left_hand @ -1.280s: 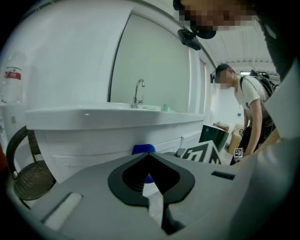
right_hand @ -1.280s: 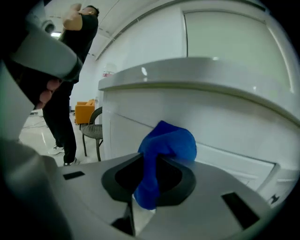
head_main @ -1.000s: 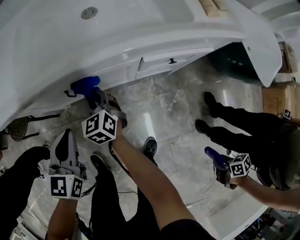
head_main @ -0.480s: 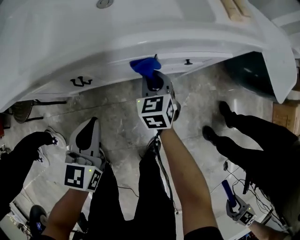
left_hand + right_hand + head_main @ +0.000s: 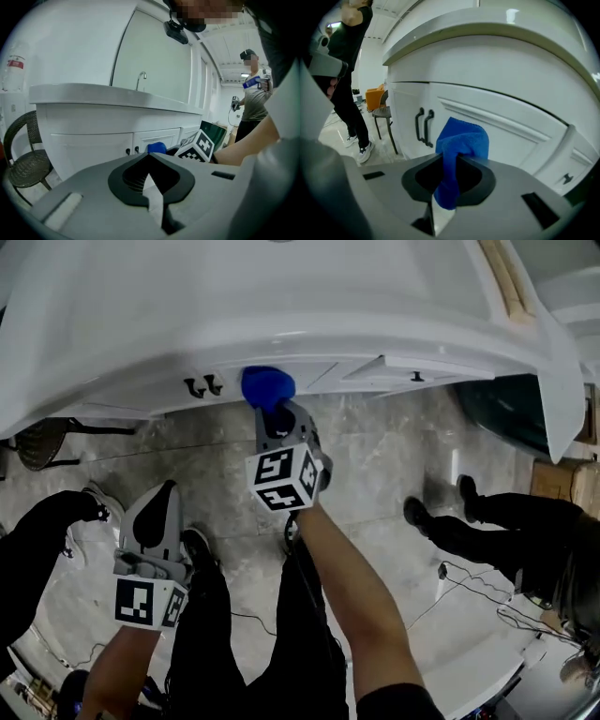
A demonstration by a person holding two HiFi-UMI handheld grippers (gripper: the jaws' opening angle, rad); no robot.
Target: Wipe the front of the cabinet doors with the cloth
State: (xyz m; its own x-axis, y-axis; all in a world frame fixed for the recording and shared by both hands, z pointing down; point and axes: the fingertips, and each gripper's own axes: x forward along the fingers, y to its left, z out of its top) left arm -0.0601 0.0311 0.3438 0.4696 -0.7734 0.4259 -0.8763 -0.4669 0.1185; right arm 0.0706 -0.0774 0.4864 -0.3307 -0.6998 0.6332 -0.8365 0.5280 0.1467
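The blue cloth (image 5: 268,387) is bunched in my right gripper (image 5: 270,411), whose jaws are shut on it. It sits against the white cabinet door (image 5: 497,126), just right of a pair of black handles (image 5: 202,385). In the right gripper view the cloth (image 5: 461,145) sticks out of the gripper (image 5: 451,165) towards the door's raised panel, with the handles (image 5: 424,126) to its left. My left gripper (image 5: 165,493) hangs lower and to the left, away from the cabinet. Its jaws are shut on nothing (image 5: 150,161).
The white countertop (image 5: 281,306) overhangs the doors. A small black knob (image 5: 417,378) sits on a drawer further right. A dark wire chair (image 5: 26,161) stands left of the cabinet. Another person's legs (image 5: 487,521) are on the marble floor to the right, and cables lie there.
My right gripper swept the cloth rightwards along the cabinet front, away from the paired handles, then back left towards them. The left gripper stayed low and shut.
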